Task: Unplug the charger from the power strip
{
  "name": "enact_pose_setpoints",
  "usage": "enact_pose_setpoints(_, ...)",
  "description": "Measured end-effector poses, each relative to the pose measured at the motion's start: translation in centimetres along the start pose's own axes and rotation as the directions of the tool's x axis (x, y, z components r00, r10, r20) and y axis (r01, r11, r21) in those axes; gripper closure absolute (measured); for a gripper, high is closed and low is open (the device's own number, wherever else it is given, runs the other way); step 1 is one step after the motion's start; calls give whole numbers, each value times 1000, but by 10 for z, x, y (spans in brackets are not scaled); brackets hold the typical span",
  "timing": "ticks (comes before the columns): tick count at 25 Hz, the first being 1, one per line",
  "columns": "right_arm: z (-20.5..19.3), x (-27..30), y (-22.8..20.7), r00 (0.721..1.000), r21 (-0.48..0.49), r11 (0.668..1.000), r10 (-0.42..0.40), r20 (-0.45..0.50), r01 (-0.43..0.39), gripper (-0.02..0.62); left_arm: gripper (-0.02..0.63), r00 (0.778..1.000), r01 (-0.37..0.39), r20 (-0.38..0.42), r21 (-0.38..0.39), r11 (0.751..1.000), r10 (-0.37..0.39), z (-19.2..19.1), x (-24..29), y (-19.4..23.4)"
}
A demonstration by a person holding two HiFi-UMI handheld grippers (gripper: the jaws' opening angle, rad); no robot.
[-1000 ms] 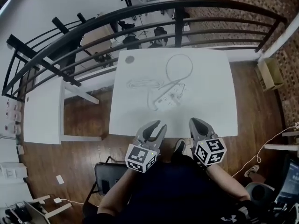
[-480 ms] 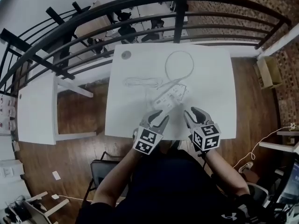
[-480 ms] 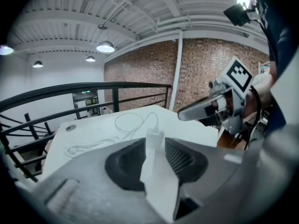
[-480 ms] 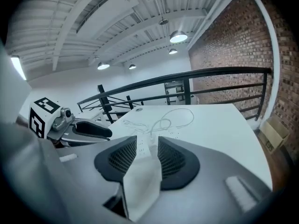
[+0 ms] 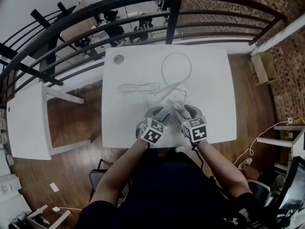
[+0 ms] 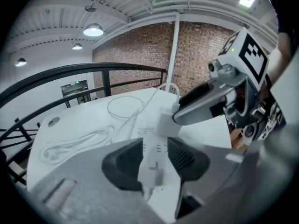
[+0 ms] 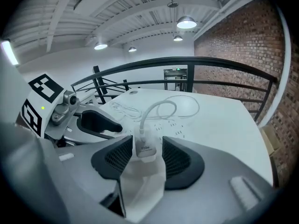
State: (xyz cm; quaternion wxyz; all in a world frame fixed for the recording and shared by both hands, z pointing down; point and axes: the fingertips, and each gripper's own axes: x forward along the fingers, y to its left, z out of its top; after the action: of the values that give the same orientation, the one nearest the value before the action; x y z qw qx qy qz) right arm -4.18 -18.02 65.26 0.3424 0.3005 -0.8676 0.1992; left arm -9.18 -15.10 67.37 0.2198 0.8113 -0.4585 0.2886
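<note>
1. A white bench [image 5: 214, 94] stands by a black railing [image 5: 173, 13].
2. The left claw [image 6: 154, 149] has just been opening; the power strip [image 6: 150, 166] lies between its jaws, not squeezed.
3. The right claw [image 7: 146, 143] has just been opening too; the plugged-in charger [image 7: 145, 152] sits between its jaws.

This is an industrial loft workspace. A brick wall [image 7: 233, 36], black railing [image 5: 173, 13], pendant lamps [image 7: 187, 23], wooden floor [image 5: 81, 123] and white table [image 5: 214, 89] show it.
</note>
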Motion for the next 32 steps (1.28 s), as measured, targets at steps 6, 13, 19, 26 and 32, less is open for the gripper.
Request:
enact_pose_setpoints(6,2,19,6,999,-32,999,-12,-43,10,395,419,998,12,-55,70,998,-8,-6,16,3)
enact_pose_setpoints(13,-4,33,9,997,-97,995,-35,-67,29,431,416,999,18,-36,91,996,-15,-14,25,0)
enact_pose_setpoints(19,-2,30,13,994,-177,984,-39,-104,20,446,414,1000,22,-12,96,995,-21,-11,19,0)
enact_pose_setpoints(26,-17,24,4,986,-100,991,-105,-128,93,451,414,993,118,-47,172,978,-112,-12,30,-11)
enact_pose_setpoints(32,-37,0,-17,975,28,982,-181,-131,186,453,416,976,218,-67,266,939,-207,-1,44,-39)
